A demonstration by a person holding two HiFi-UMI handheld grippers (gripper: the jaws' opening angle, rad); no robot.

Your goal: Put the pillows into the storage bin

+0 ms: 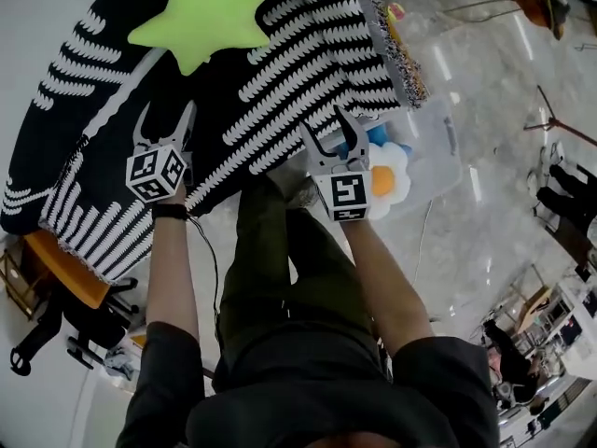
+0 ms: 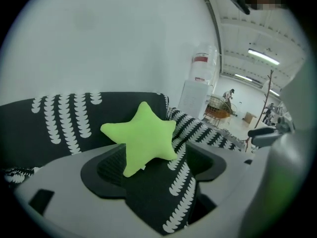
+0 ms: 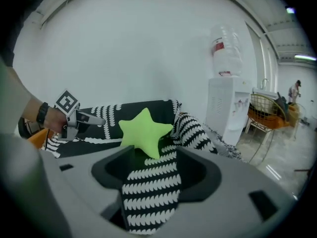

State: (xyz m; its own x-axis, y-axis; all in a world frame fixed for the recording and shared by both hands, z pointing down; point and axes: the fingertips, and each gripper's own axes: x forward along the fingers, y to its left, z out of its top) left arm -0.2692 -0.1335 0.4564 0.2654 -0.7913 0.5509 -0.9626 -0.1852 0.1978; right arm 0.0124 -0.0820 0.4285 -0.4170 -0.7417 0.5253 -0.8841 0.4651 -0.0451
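While left tool (image 1: 166,113), right tool (image 1: 323,121) gape empty, bin (image 1: 449,140) holds flower pillow (image 1: 389,179)

Light: bright, from ceiling strips (image 2: 264,56)
Glare: streaks on the floor (image 1: 446,63)
Edges: fisheye curve, black corners
Focus: foreground soft

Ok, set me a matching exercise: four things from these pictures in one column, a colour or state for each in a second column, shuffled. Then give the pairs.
Things:
1. star pillow
2. flower pillow
3. storage bin
4. left tool

Colour or state:
A. clear plastic
B. open, nothing between its jaws
C. lime green
D. white petals, orange centre

Pairs: 1-C, 2-D, 3-A, 4-B.
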